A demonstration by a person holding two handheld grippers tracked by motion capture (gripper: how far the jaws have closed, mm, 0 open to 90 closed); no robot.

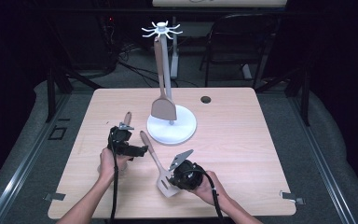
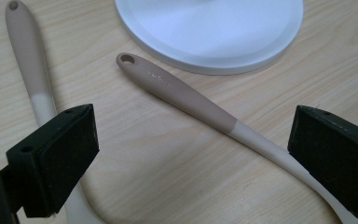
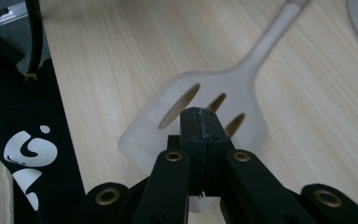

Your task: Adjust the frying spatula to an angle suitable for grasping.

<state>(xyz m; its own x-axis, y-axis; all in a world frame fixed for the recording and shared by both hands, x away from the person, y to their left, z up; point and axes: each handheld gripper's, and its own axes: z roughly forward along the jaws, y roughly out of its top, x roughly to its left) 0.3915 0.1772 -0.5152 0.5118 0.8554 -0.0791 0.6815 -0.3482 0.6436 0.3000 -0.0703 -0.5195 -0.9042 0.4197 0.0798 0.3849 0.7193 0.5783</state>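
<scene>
While both hand-held grippers are sitting near the desk's front edge, the slotted spatula (image 1: pixel 157 164) is lying flat between them.
Right hand-held gripper (image 3: pixel 200 122) is clenched with jaws pressed together over the spatula's blade, nothing between them; left hand-held gripper (image 2: pixel 191 154) is released wide, straddling the spatula handle, with a second utensil handle (image 2: pixel 30 70) lying beside it and the white stand base (image 2: pixel 214 32) towards the desk's middle.

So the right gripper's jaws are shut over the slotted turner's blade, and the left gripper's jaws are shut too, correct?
Not quite. The left gripper stands open: its own view shows the pads wide apart with a utensil handle lying between them, untouched. The right gripper is shut over the slotted turner, as you say.
</scene>
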